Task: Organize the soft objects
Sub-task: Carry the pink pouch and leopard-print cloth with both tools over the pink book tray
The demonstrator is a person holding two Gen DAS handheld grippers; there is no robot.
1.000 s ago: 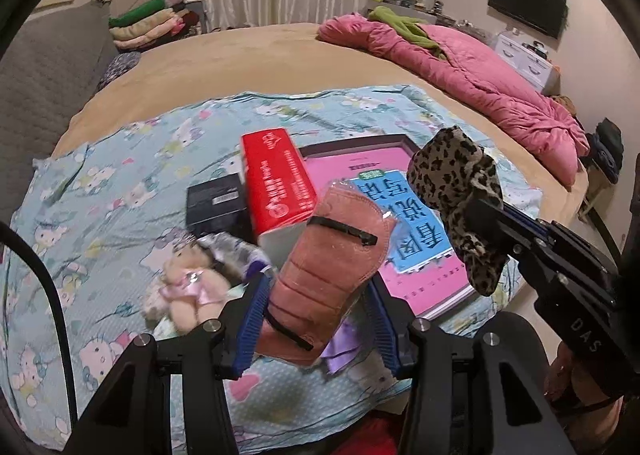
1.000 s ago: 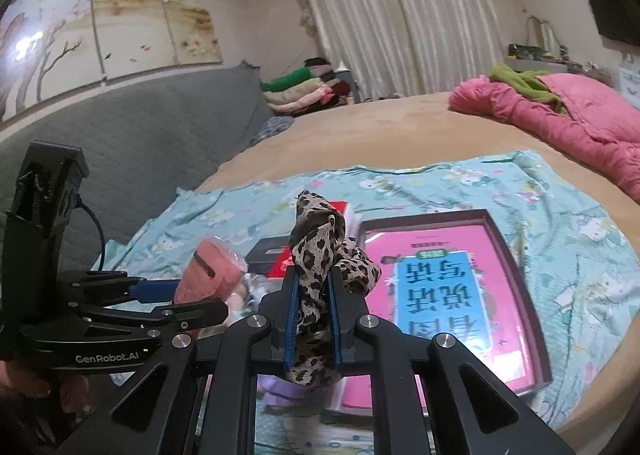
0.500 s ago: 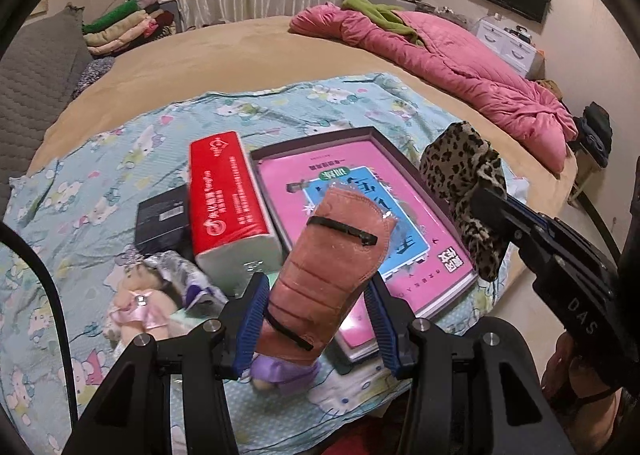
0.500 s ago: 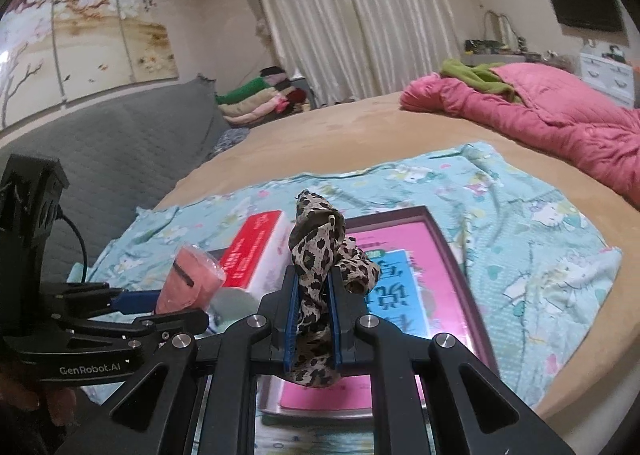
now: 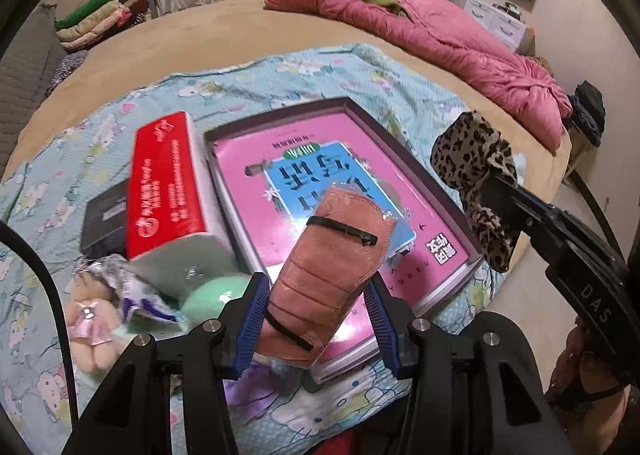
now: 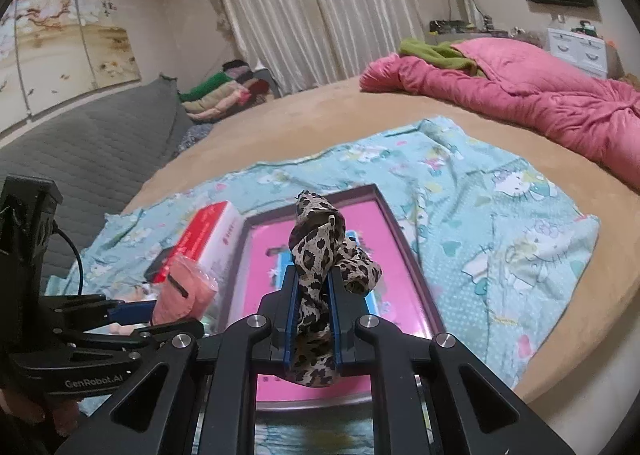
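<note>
In the left wrist view, the left tool [image 5: 316, 319] pinches a folded pink mask [image 5: 332, 275] in clear wrap, held upright above the near edge of the tray [image 5: 436, 191], probably to drop it inside. In the right wrist view, the right tool [image 6: 313, 315] is pressed together on a leopard-print cloth [image 6: 320, 251], which sticks up between its pads, over the near part of the same tray, with the left tool just at its left.

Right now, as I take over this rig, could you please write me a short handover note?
Left gripper: shut on a packaged pink face mask.
Right gripper: shut on a leopard-print cloth.
Both hang over the tray with the pink book on the patterned sheet.
Beside the tray: red tissue pack, plush doll, green ball.
Done: both soft items picked up.
Left: probably set them down; the doll lies loose.
</note>
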